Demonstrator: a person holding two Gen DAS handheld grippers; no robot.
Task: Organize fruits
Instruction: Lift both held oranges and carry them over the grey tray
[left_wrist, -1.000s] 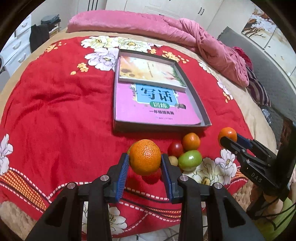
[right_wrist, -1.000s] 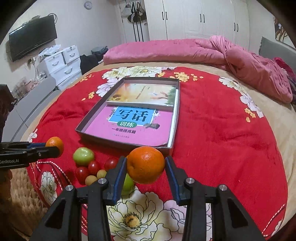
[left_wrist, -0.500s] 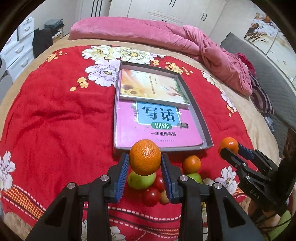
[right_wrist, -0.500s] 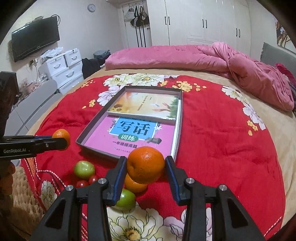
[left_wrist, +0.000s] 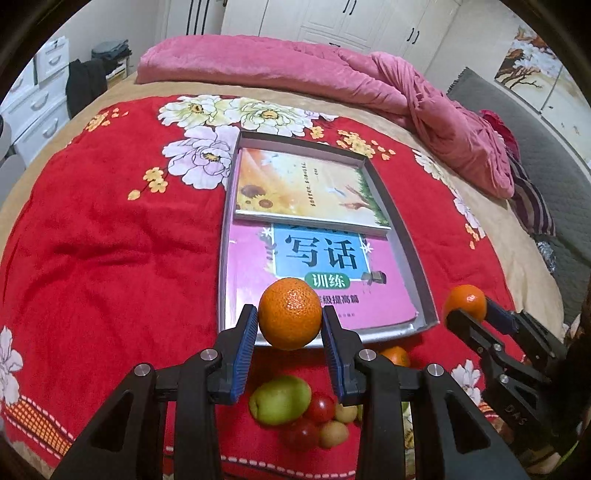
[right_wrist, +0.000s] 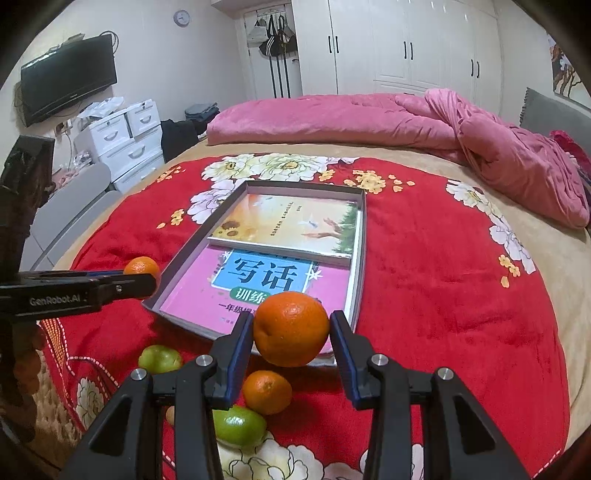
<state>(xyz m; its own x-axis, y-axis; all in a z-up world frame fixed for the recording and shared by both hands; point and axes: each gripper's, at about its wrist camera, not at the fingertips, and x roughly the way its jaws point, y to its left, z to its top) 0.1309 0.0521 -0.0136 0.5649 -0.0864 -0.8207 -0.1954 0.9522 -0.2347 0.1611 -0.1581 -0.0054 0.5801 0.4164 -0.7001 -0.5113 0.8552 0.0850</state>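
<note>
Against the frames of a second ago, we see both views closer to the grey tray (left_wrist: 413, 258): its near rim, then well beyond the held fruit, now sits directly behind it, and the loose fruit pile has dropped low in each view. The grips are unchanged.

We note the red floral blanket (left_wrist: 103, 236) covering the bed, with a rolled pink quilt (left_wrist: 295, 70) along the far edge. The tray lies on the blanket and holds two books: a pink workbook (left_wrist: 255, 277) nearest us and a yellow sunflower book (left_wrist: 303, 192) overlapping its far end.

The left gripper (left_wrist: 290, 325) is clamped on a large orange (left_wrist: 290, 314), blue pads pressed to both sides. The right gripper (right_wrist: 291, 332) is likewise clamped on a second orange (right_wrist: 291, 328). In each wrist view the other gripper shows at the side with its orange at its tip.

Loose on the blanket before the tray's near rim we find a small tangerine (right_wrist: 266, 392), two green fruits (right_wrist: 240, 425) (right_wrist: 160, 359), red tomatoes (left_wrist: 319, 408) and small yellowish fruits (left_wrist: 334, 434), touching one another. The gripper arms hide part of this pile in both views
</note>
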